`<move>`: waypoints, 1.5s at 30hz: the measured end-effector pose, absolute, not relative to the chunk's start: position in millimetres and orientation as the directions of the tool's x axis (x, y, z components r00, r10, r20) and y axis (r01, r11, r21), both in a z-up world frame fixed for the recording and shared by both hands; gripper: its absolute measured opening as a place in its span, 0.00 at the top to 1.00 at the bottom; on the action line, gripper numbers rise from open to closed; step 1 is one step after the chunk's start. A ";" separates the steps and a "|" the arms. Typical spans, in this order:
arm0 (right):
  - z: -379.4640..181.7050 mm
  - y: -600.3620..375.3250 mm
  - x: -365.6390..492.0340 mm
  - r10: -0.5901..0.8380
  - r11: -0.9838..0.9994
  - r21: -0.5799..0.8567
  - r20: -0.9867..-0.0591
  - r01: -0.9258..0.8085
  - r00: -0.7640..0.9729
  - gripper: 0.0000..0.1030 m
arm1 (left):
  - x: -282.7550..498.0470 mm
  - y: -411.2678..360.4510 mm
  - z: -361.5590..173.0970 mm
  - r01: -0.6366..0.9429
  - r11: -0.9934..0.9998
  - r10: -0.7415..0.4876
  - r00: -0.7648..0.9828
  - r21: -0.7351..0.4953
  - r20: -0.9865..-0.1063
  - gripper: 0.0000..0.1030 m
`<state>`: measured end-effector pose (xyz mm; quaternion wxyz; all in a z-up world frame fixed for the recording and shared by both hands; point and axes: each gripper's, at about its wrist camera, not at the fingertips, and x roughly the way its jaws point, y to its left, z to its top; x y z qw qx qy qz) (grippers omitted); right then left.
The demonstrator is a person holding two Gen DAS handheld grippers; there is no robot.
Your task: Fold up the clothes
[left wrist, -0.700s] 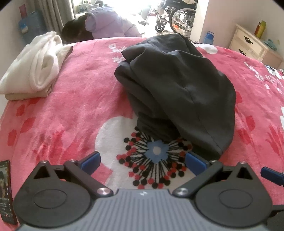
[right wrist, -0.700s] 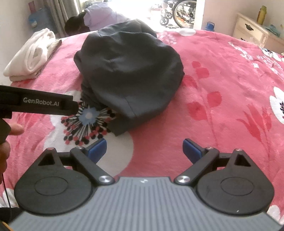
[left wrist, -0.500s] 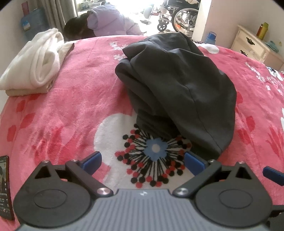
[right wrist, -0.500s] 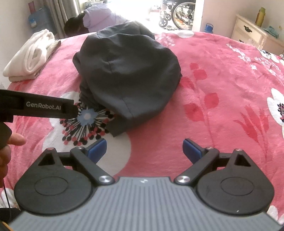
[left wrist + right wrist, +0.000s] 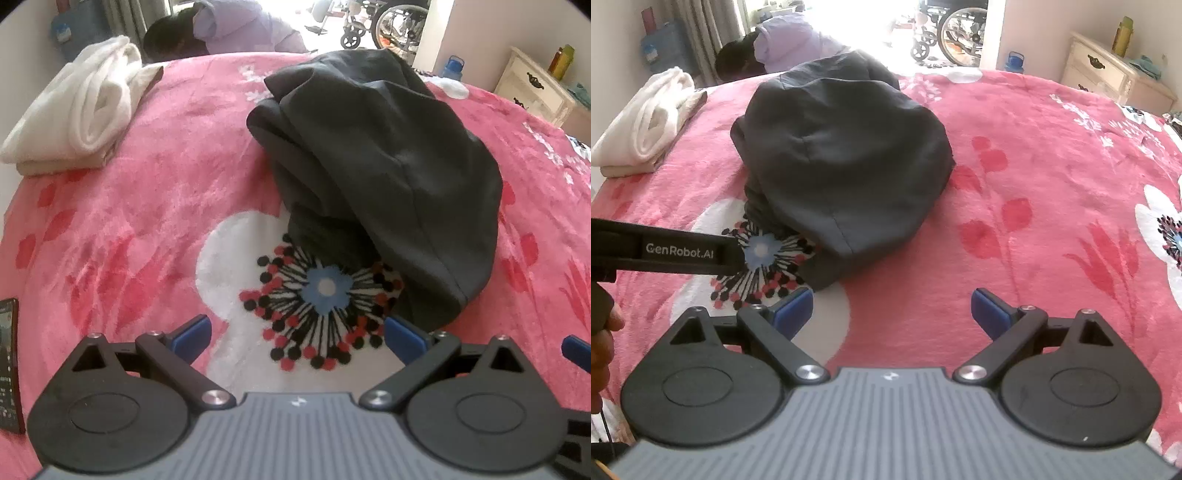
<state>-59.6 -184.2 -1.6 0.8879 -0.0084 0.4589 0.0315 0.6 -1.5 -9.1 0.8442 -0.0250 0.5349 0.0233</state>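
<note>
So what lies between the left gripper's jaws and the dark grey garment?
Only blanket: the pink floral blanket's white patch with its blue-centred flower print, shown in the left wrist view, reaching the dark grey garment.

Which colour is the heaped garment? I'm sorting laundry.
Dark charcoal grey, plain; the garment shows best in the right wrist view.
</note>
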 end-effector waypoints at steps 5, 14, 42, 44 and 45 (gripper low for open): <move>-1.0 -183.4 -59.4 0.044 0.998 0.008 -0.815 -0.066 0.577 0.10 | -0.3 -1.7 -10.0 -0.066 0.998 0.011 0.424 -0.019 -0.906 0.02; -0.1 -182.8 -60.1 0.043 0.998 0.002 -0.811 -0.070 0.583 0.10 | -1.0 -0.8 -7.8 -0.066 0.997 0.005 0.433 -0.026 -0.901 0.02; -10.2 -185.9 -44.4 0.042 0.998 0.008 -0.818 -0.062 0.573 0.10 | 11.3 0.2 -20.0 -0.056 0.998 0.003 0.426 -0.024 -0.905 0.02; -10.1 -185.1 -43.7 0.044 0.998 0.007 -0.816 -0.067 0.577 0.10 | 12.6 0.6 -20.8 -0.055 0.998 0.003 0.427 -0.023 -0.904 0.02; -9.8 -184.7 -43.3 0.046 0.997 0.006 -0.815 -0.071 0.578 0.10 | 13.2 0.8 -21.0 -0.056 0.998 0.002 0.426 -0.023 -0.905 0.02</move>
